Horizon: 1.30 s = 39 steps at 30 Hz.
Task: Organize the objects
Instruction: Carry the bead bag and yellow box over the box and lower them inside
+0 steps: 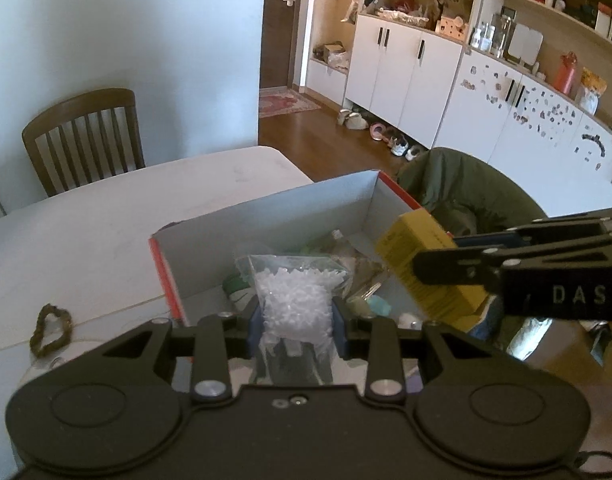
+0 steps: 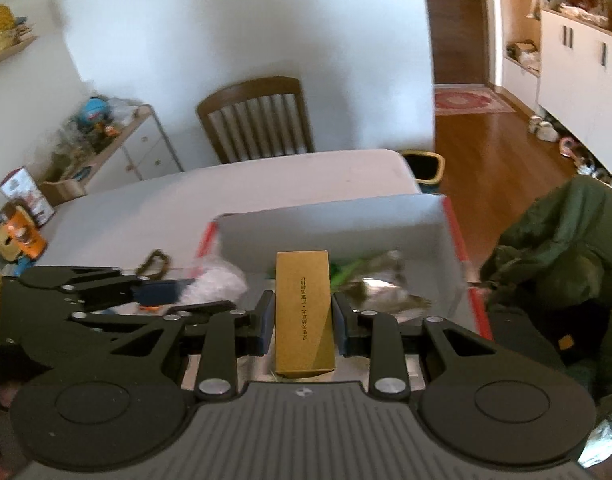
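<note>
Left wrist view: the clear plastic bag of small white pieces [image 1: 293, 300] sits pinched between the blue pads of the left gripper [image 1: 295, 326], held over the near edge of the open white cardboard box with red rim [image 1: 265, 216].
Right wrist view: the yellow-brown rectangular carton [image 2: 302, 312] is clamped by the right gripper [image 2: 301, 322], its long axis running forward along the fingers, its far end over the box interior.
Key relation: the box lies directly ahead of and below both grippers; the right gripper's carton reaches further over the opening, so I judge it the nearer to release.
Box contents: mixed small items, ahead of the tips, too jumbled to name.
Writing: "DAS" on the right gripper's side; one line of print on the carton, unreadable.
Beyond: a brown looped cord [image 1: 51, 330] lies on the white table [image 1: 105, 216], left of the left gripper.
</note>
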{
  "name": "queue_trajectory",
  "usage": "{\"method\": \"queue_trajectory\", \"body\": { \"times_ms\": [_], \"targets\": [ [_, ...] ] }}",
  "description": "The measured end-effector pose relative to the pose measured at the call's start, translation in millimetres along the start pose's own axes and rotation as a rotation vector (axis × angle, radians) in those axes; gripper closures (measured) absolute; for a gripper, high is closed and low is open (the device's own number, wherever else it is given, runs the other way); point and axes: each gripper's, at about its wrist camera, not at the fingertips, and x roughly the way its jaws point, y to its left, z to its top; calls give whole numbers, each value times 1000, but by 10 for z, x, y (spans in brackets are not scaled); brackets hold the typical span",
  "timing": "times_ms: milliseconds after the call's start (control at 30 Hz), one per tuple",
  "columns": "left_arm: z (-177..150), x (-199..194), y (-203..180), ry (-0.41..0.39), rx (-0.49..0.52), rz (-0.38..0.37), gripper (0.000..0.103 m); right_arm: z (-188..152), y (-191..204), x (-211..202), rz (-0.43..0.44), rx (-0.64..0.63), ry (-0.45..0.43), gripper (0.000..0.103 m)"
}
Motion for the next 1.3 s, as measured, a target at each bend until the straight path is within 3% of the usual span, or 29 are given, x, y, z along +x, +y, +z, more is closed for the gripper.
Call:
{"method": "queue_trajectory", "body": {
  "times_ms": [167, 400, 833, 1100, 1133, 1300],
  "targets": [
    [68, 216, -55, 36, -21, 31, 70, -5, -315, 127, -57, 1, 25, 74],
    [280, 477, -108, 44, -2, 67, 70, -2, -518, 369, -60, -14, 69, 74],
    [360, 995, -78, 131, -5, 92, 70, -110, -427, 918, 95, -95, 228, 74],
    [295, 1163, -56, 171, -17, 94, 71, -212, -332, 1143, 101, -150, 289, 74],
    [284, 1172, -35, 161, -64, 126, 71, -227, -321, 1164, 95, -157, 297, 74],
    [227, 1233, 38, 196, -94, 115, 71, -264, -248, 1207, 87, -180, 305, 74]
  ]
}}
